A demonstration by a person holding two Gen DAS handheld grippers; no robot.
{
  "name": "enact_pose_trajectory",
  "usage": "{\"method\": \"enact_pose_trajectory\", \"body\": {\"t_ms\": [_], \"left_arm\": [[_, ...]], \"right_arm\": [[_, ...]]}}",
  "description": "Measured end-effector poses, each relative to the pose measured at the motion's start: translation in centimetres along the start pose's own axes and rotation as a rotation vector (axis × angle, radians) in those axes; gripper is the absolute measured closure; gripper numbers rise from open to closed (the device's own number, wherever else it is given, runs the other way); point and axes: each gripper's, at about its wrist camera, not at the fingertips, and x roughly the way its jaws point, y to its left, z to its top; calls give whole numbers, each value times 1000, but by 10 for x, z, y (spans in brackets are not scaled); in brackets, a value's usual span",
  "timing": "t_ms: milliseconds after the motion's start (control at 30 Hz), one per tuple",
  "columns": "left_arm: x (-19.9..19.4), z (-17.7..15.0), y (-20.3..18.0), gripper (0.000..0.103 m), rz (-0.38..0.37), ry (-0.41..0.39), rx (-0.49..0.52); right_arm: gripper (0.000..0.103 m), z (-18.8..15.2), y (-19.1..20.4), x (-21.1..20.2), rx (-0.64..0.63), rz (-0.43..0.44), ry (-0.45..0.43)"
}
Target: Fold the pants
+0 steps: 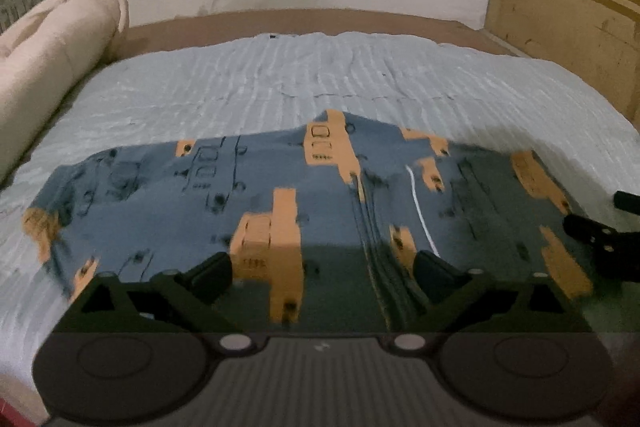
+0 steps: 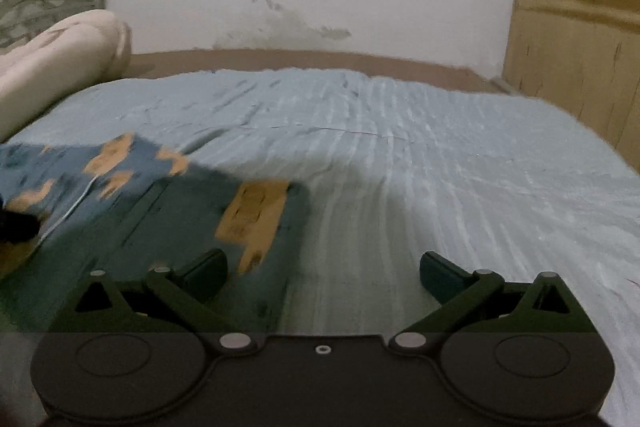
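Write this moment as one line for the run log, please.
step: fold pants | pants: flat on bed cover | left gripper: open, above pants | right gripper: open, at pants edge

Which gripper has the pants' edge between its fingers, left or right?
The right gripper: the pants end between its open fingers, with bare bedsheet under the right finger. The left gripper has pants under its whole span.

The left gripper (image 1: 323,273) points forward and downward, its jaws spread wide with nothing clamped between the pads. The right gripper (image 2: 323,273) is tilted down less steeply, its jaws also wide apart and gripping nothing. In the left wrist view the right gripper's dark fingers (image 1: 592,231) show at the right edge
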Motion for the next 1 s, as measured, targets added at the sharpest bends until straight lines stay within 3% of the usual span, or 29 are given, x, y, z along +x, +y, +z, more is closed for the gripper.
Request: {"method": "enact_pose_trajectory", "body": {"t_ms": [133,300,467,700,800,1000], "left_arm": [[-4,-14,2,3,13,-30,-17],[-15,-4,9,2,18,-56,-30],[-30,3,36,1,129,-108,-48],[-33,4,113,1,291,-102,-199],[-25,0,148,1,292,-88,-283],[3,-2,185,2,218,-62,-411]], "right_arm": [[1,-20,2,-18,-8,-35,-41],[1,-5,7,-22,25,-24,-107],[1,13,35,-14,-7,77,-137],[1,28,92,7,-74,247,-110],[1,31,110,14,-97,273,-92],[1,28,120,26,-90,259,-58]]}}
